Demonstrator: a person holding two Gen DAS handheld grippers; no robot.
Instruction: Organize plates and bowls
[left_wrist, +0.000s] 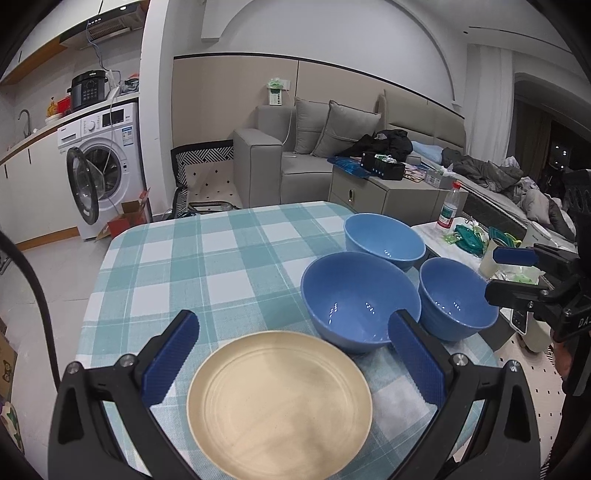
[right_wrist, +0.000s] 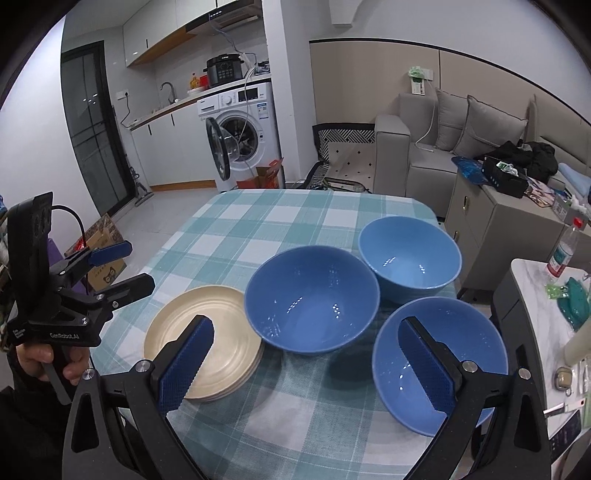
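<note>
Teal-and-white checked cloth, woven and a little rough, covers the table (right_wrist: 236, 236) with rounded corners, in a room with a grey sofa (right_wrist: 424, 155) and a white washing machine (right_wrist: 243, 125) with its round door open. Three smooth, glossy blue bowls (right_wrist: 312, 299) sit close together toward the right edge of the table, and beside them, near the front edge, lies a small stack of matte cream plates (right_wrist: 203, 339) with ringed grooves. The left gripper (left_wrist: 291, 365) and the right gripper (right_wrist: 306, 365) both have their ribbed blue pads wide apart, holding nothing.
</note>
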